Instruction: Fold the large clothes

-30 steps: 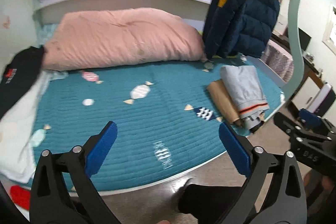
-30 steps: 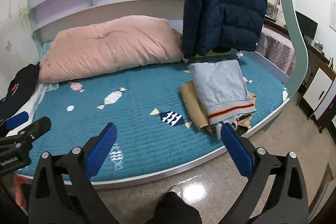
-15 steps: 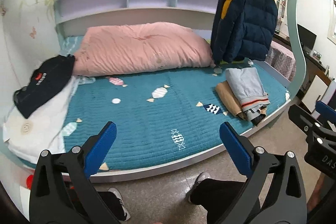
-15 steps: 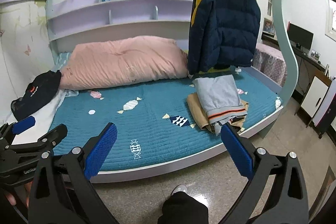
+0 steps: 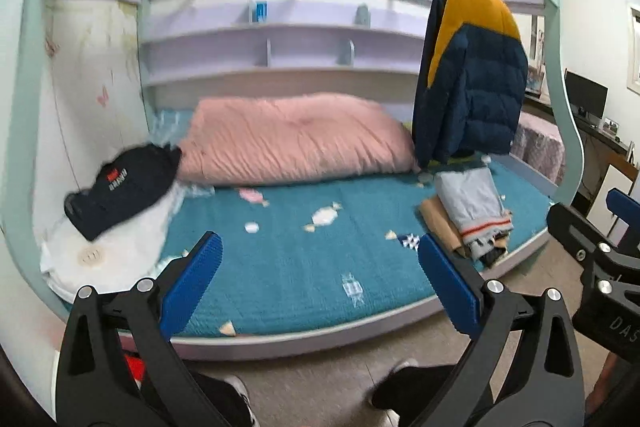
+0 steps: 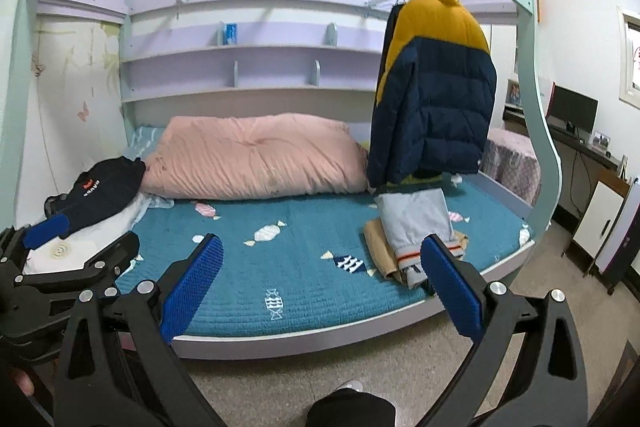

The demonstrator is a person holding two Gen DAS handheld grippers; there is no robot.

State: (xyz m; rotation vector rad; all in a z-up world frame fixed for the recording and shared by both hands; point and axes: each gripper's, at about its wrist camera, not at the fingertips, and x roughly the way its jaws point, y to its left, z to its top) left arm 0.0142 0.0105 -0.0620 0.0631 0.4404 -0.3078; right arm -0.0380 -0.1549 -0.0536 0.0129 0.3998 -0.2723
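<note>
- Both claws have drawn back from the bed since the earlier frames: the whole mint-green arched bed frame (image 6: 532, 75) now shows and a wider strip of speckled floor (image 6: 500, 347) lies before the bed's front edge.
- Left claw (image 5: 318, 277) hangs off the front edge of the bed, its blue-padded fingers (image 5: 192, 279) spread wide with nothing between them.
- Right claw (image 6: 320, 277) is likewise wide open and holds nothing; it hovers over the floor just off the front edge, beside the left claw.
- On the teal quilted bed cover with candy and fish prints (image 6: 304, 255), a folded stack sits at the right front corner: a grey folded garment with an orange stripe (image 6: 416, 223) lies on top of a tan folded garment (image 6: 380, 247), with a darker piece poking out beneath at the edge.
- At the left end of the bed, a dark navy garment with a red and white logo (image 5: 120, 191) lies crumpled on top of a white garment (image 5: 108, 251), both unfolded.
- A large pink padded duvet (image 6: 256, 157) lies along the back edge of the bed, against the lilac shelving (image 6: 248, 67).
- A navy and mustard puffer jacket (image 6: 432, 99) hangs from a rail above the right end, its hem just above the folded stack.
- The person's dark-trousered legs and shoes (image 5: 240, 399) show at the bottom of the left wrist view.
</note>
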